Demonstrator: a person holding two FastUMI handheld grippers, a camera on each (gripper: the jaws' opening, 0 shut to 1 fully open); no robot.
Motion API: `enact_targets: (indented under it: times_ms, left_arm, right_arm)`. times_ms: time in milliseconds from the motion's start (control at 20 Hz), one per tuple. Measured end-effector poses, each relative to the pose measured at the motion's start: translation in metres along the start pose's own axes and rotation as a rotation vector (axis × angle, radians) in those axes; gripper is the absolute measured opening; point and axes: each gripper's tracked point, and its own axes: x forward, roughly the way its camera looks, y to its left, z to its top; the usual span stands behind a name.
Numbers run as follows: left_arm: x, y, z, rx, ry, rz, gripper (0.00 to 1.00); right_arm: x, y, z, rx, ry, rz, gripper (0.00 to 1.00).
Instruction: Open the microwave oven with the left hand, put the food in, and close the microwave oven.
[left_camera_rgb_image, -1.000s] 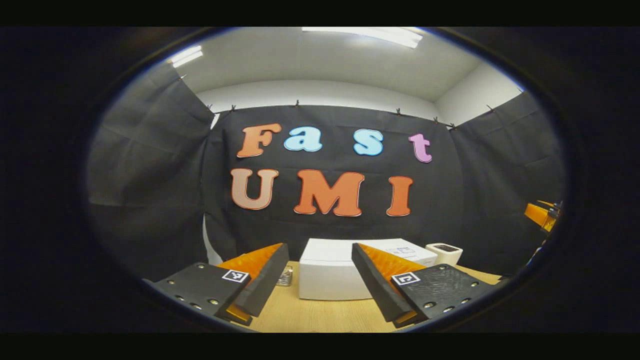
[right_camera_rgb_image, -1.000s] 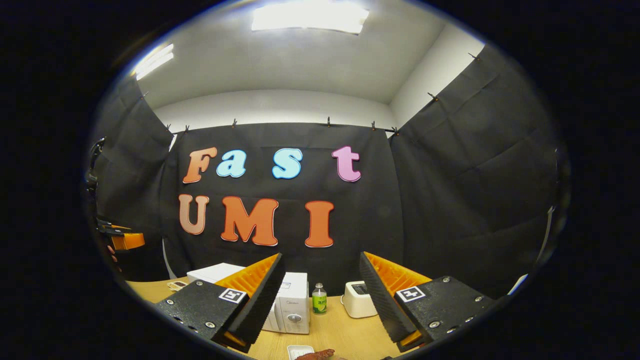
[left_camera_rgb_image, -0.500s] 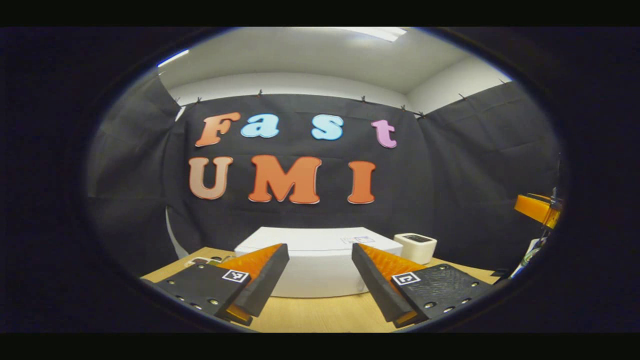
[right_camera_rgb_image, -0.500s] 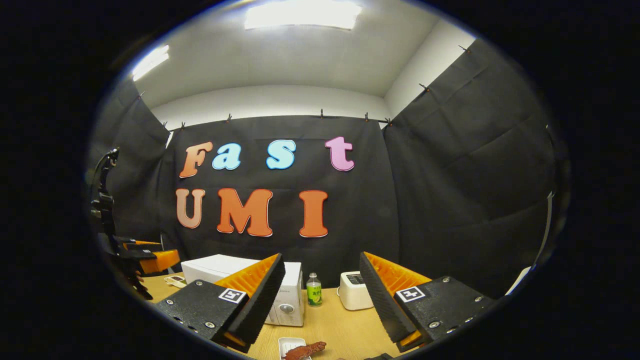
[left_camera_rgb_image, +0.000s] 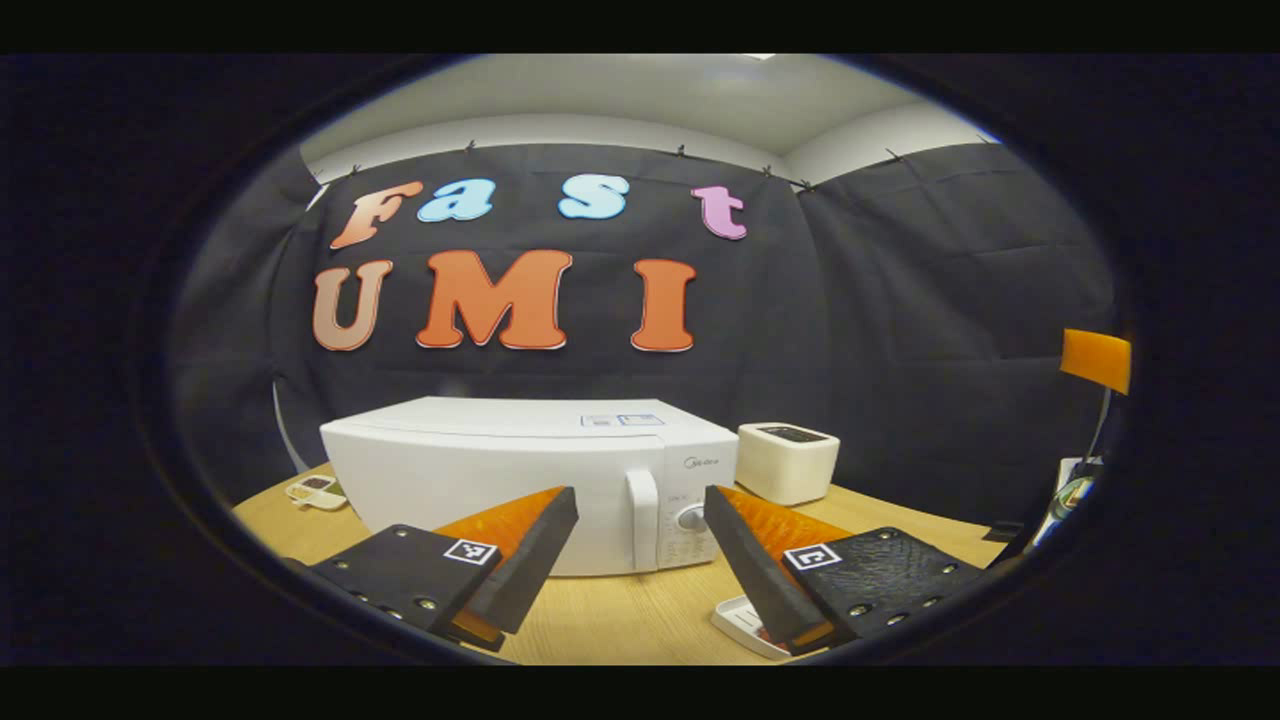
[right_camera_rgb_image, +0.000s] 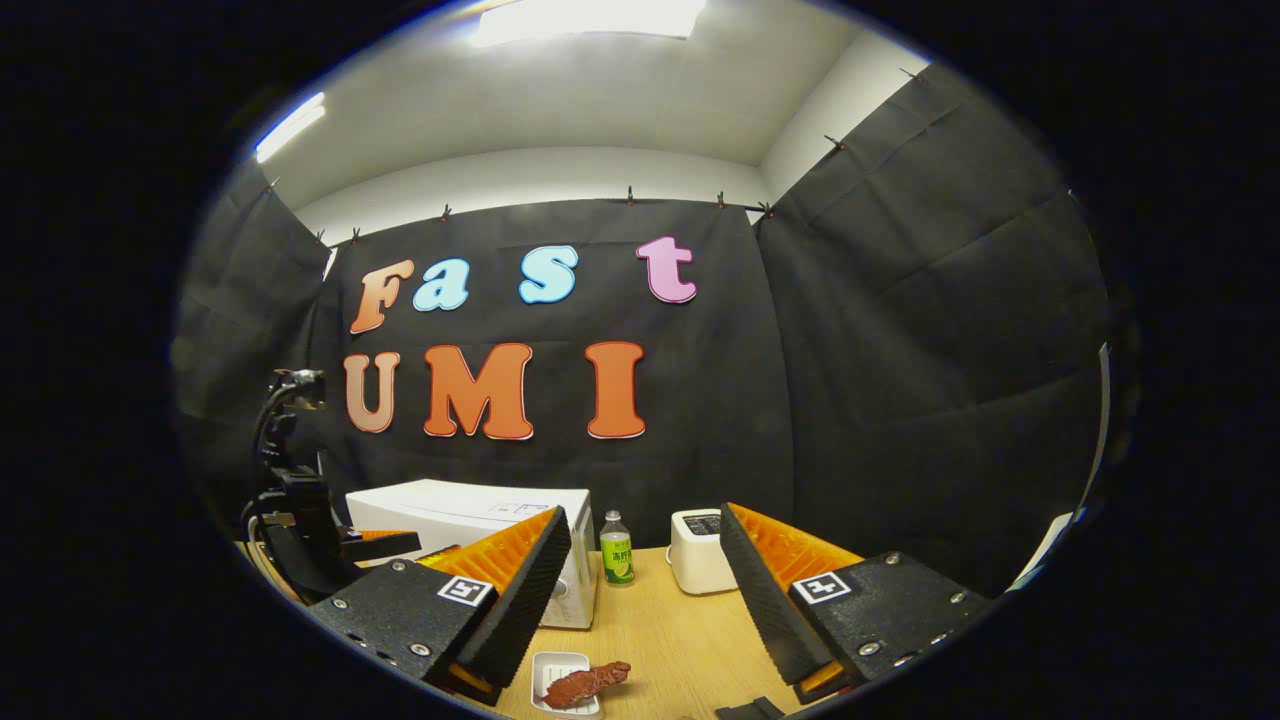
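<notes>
A white microwave oven (left_camera_rgb_image: 500, 470) stands shut on the wooden table, its handle (left_camera_rgb_image: 642, 520) and dial (left_camera_rgb_image: 690, 518) at the right of its front. My left gripper (left_camera_rgb_image: 640, 555) hangs open a short way in front of that handle, with nothing between its fingers. In the right gripper view the microwave (right_camera_rgb_image: 470, 515) sits at the left, and a small white dish (right_camera_rgb_image: 562, 682) holds a reddish-brown piece of food (right_camera_rgb_image: 585, 682) near the front edge. My right gripper (right_camera_rgb_image: 645, 600) is open above the table, behind the dish. The dish's corner (left_camera_rgb_image: 738, 620) shows beside my left gripper.
A white toaster (right_camera_rgb_image: 700, 562) and a green-labelled bottle (right_camera_rgb_image: 616, 550) stand right of the microwave near the back wall. A small white object (left_camera_rgb_image: 315, 490) lies on the table left of the microwave. The other gripper (right_camera_rgb_image: 300, 530) shows at the left in the right gripper view.
Both cameras have tipped downward. The left gripper has swung toward the microwave's front, so its handle and dial now show. The dish with food has come further into the right gripper view.
</notes>
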Motion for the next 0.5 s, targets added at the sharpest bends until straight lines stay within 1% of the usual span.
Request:
enact_targets:
  times_ms: [100,250,450,500]
  left_arm:
    - [0.018,-0.01,-0.021,0.001,0.032,-0.007,0.88]
    - [0.043,-0.01,-0.045,0.017,0.073,0.023,0.88]
    - [0.073,-0.014,-0.078,0.042,0.145,0.048,0.88]
    - [0.079,-0.012,-0.083,0.049,0.148,0.065,0.83]
  right_arm:
    - [0.001,-0.009,-0.013,-0.023,0.008,-0.013,0.94]
    - [0.002,-0.021,-0.032,-0.048,0.03,-0.024,0.93]
    - [0.007,-0.032,-0.054,-0.053,0.064,-0.037,0.93]
    - [0.008,-0.034,-0.059,-0.05,0.073,-0.038,0.93]
